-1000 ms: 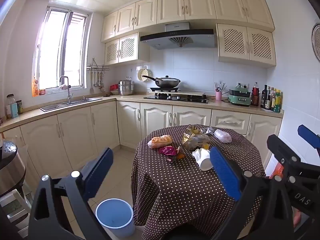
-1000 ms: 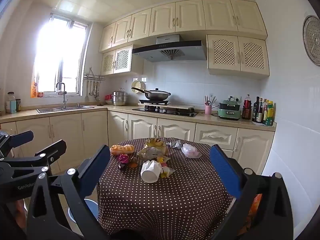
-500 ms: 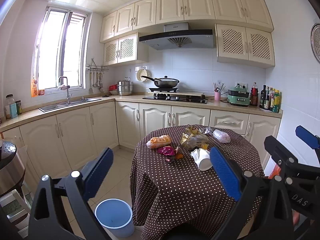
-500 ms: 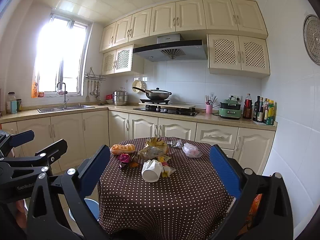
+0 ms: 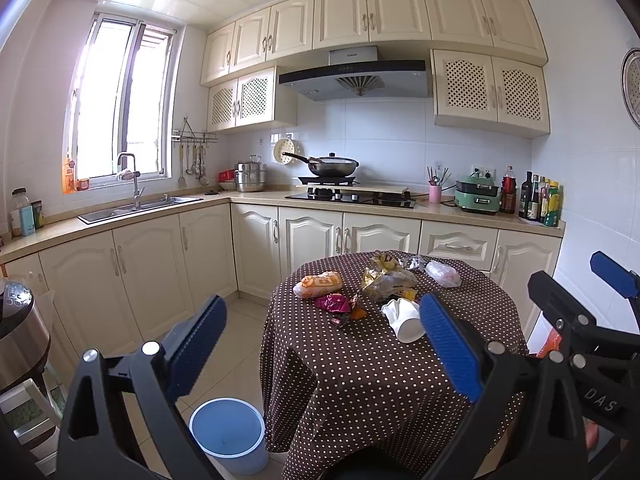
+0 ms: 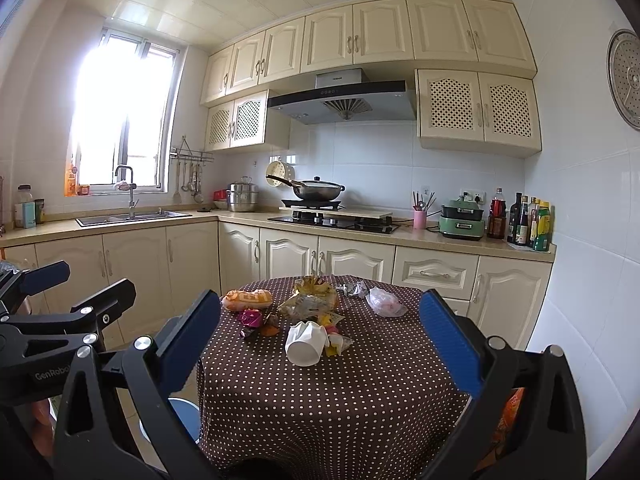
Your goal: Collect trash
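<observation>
1. Both hand-held grippers, left (image 5: 322, 354) & right (image 6: 320, 350), are spread wide w/ nothing between the fingers.
2. Trash lies mid-surface (image 6: 340, 400): paper cup (image 6: 306, 342), wrappers (image 6: 310, 304).
3. Prob. light, crushable; pinch the cup rim gently.
4. Blue bin (image 5: 228, 434) on floor, left of the surface.
</observation>
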Demonstrator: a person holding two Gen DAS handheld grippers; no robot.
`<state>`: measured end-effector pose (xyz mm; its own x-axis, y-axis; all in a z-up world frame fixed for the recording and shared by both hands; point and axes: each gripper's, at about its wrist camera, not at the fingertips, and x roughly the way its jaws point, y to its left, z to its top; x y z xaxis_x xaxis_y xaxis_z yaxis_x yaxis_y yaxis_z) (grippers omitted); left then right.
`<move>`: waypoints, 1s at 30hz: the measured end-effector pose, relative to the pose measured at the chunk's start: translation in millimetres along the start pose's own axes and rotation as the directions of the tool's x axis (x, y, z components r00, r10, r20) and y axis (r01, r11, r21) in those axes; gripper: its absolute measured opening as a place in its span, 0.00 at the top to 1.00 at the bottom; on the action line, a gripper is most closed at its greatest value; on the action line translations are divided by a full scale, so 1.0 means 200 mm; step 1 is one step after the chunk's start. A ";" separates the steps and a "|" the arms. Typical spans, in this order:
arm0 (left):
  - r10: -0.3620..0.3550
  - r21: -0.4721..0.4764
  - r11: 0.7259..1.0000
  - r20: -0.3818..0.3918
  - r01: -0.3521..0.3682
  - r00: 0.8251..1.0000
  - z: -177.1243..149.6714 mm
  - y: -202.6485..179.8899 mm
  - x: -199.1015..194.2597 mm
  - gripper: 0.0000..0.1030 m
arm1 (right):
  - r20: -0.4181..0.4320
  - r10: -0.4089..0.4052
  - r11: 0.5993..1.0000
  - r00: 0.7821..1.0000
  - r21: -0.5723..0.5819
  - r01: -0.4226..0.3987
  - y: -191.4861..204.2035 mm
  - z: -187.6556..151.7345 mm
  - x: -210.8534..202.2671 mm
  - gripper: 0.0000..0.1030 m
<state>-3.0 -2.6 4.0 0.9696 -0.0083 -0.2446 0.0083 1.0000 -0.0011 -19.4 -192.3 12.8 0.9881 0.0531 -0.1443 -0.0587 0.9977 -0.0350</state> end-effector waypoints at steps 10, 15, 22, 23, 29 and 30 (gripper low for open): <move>-0.002 -0.001 1.000 0.001 0.002 1.000 0.00 0.00 0.00 0.08 | -0.001 0.007 1.000 1.000 0.002 -0.007 0.01 0.00 0.00 0.07; -0.002 -0.002 1.000 -0.001 0.002 1.000 0.01 0.01 0.00 0.08 | -0.001 0.009 1.000 1.000 0.002 -0.009 0.01 0.01 0.00 0.07; -0.002 -0.003 1.000 -0.001 0.002 1.000 0.00 0.01 0.00 0.08 | -0.002 0.009 1.000 1.000 0.002 -0.009 0.00 0.01 0.00 0.07; -0.002 -0.003 1.000 -0.001 0.002 1.000 0.00 0.01 0.00 0.08 | -0.003 0.010 1.000 1.000 0.002 -0.010 0.01 0.01 0.00 0.07; -0.002 -0.003 1.000 -0.003 0.002 1.000 0.00 0.01 0.00 0.08 | -0.002 0.010 1.000 1.000 0.001 -0.010 0.00 0.01 0.00 0.07; -0.002 -0.003 1.000 -0.003 0.002 1.000 0.00 0.01 0.00 0.08 | -0.002 0.009 1.000 1.000 0.001 -0.009 0.01 0.01 0.00 0.07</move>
<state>-3.2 0.3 4.5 0.9689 -0.0106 -0.2472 0.0097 0.9999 -0.0045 -20.1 -191.2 15.3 0.9872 0.0624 -0.1469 -0.0680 0.9971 -0.0331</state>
